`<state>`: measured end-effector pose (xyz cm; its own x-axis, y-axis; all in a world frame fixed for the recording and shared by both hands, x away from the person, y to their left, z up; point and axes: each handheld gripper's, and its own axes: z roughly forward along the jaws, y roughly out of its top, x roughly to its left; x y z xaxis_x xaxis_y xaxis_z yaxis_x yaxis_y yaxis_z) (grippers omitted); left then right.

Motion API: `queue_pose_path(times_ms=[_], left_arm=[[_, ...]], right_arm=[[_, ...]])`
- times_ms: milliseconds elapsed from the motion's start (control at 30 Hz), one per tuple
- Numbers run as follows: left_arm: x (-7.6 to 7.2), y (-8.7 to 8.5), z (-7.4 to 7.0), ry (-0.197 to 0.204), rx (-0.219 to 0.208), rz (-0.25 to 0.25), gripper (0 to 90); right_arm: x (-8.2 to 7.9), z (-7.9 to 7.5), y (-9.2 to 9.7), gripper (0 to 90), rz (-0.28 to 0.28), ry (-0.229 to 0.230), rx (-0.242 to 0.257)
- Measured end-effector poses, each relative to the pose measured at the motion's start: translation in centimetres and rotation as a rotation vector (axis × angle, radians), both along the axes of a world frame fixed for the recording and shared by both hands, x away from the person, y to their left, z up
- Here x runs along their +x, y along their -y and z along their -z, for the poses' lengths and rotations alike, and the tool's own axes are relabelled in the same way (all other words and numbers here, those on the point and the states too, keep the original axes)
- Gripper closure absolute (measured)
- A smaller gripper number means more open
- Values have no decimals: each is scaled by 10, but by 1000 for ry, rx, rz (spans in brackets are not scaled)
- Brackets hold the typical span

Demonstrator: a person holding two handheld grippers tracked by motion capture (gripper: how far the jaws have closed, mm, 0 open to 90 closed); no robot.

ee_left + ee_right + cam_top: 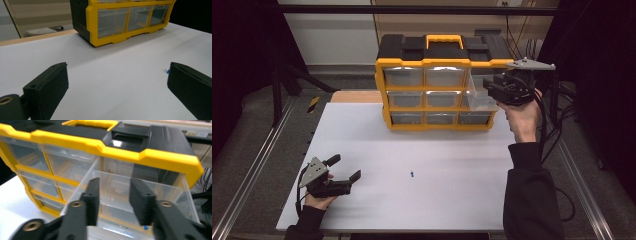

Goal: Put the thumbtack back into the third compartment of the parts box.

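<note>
A yellow and black drawer cabinet [437, 62] stands at the back of the white board [447, 200]. Its top right clear drawer [479, 97] is pulled out. My right gripper [488, 84] hovers over that drawer, jaws apart with nothing between them. In the right gripper view the right gripper [113, 183] points into the drawer [167, 195], where a tiny blue piece [145, 228] lies on the bottom. My left gripper [346, 167] rests open at the front left of the board. Another tiny blue piece [412, 174] lies to its right, beside the far jaw of the left gripper [117, 66] in the left gripper view, as the blue piece [167, 71].
The other clear drawers [422, 77] of the cabinet sit pushed in. Black cables [557, 125] hang to the right of the board. Metal rails [257, 160] run along both sides. A wide stretch of bare board lies between the cabinet [112, 22] and my left hand.
</note>
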<state>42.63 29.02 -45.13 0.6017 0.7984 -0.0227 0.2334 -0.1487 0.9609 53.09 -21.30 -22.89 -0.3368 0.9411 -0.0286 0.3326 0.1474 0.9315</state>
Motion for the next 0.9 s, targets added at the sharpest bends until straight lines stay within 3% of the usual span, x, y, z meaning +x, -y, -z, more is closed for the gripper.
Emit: queue_pose_path(times_ms=[67,133,367,600,900], left_arm=[[0,0,0,-1,0,0,31],[0,0,0,0,0,0,31],[0,0,0,0,0,-1,31],[0,0,0,0,2,-1,31],[0,1,0,-1,5,-1,29]], right_arm=[[-3,-1,-1,451,-6,20,4],[-6,-2,-2,414,-13,39,1],[-18,-5,-7,156,-19,111,-1],[-30,-6,-10,58,-57,132,21],[-47,-1,-16,45,-97,156,47]])
